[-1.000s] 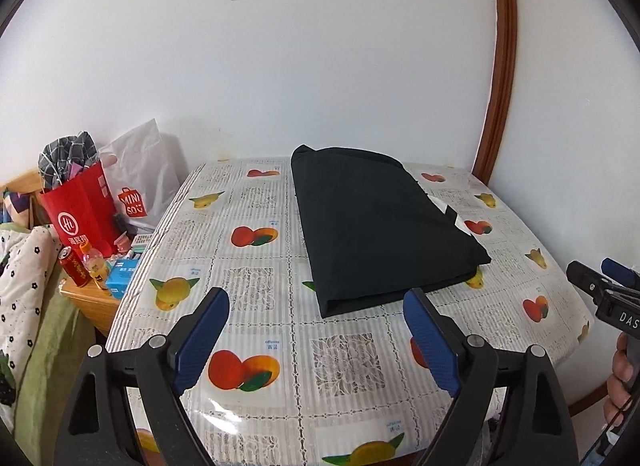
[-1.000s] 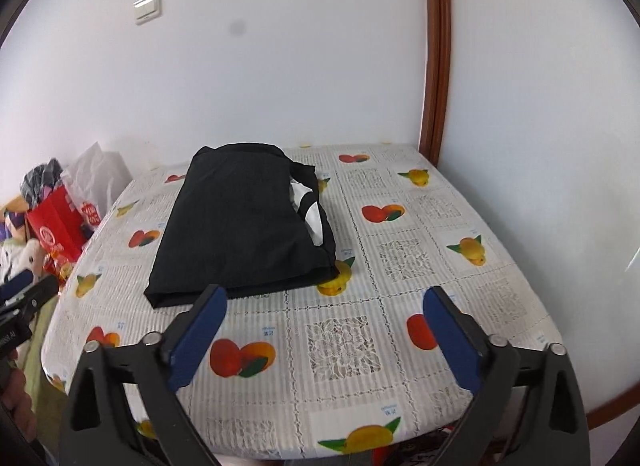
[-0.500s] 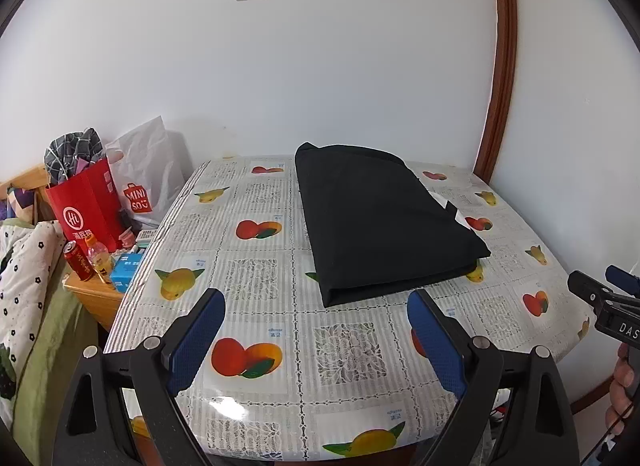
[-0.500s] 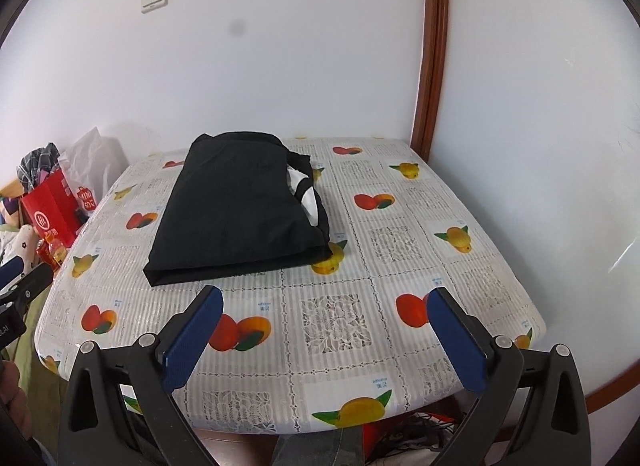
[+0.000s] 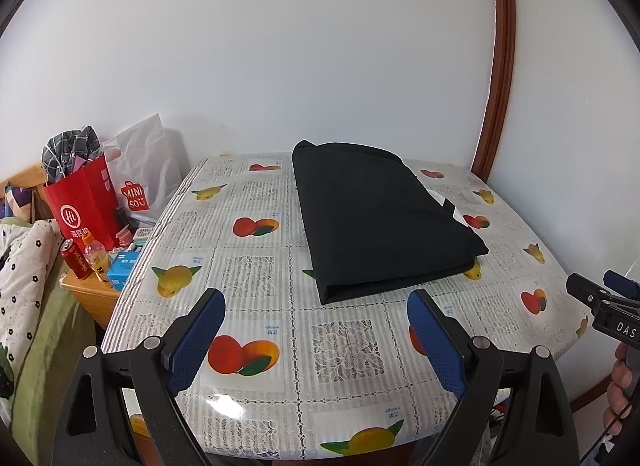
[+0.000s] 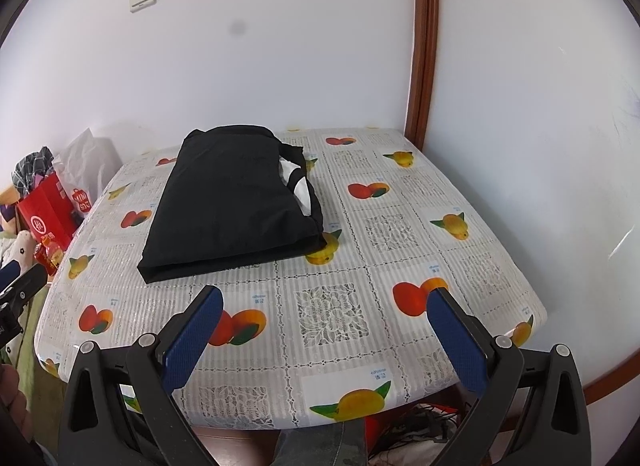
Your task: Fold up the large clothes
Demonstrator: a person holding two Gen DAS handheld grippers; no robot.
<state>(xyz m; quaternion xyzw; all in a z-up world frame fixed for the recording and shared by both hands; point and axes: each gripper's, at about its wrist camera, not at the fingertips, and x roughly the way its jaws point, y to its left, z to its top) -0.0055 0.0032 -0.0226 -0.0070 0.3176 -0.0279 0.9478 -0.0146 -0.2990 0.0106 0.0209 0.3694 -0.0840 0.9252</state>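
A: Seen through the left wrist camera, where does the black garment (image 5: 380,221) lie?

B: Folded into a neat rectangle on the fruit-print tablecloth (image 5: 256,250), toward the far side near the wall. The left gripper (image 5: 316,322) hovers at the near table edge, well apart from the cloth, jaws spread wide and holding nothing. The right gripper (image 5: 600,298) pokes in at the right border; its jaws cannot be judged from here.

A: And the right wrist camera?

B: It shows the same black garment (image 6: 232,201), layers stacked, with a white lining (image 6: 298,185) showing at its right side. The right gripper (image 6: 324,326) hangs over the near edge, jaws also spread, empty.

A: How would it handle?

B: Soft and limp, I'd say, light but bulky; layers could slide apart on that glossy cover. I'd pinch both near corners, through all the layers.
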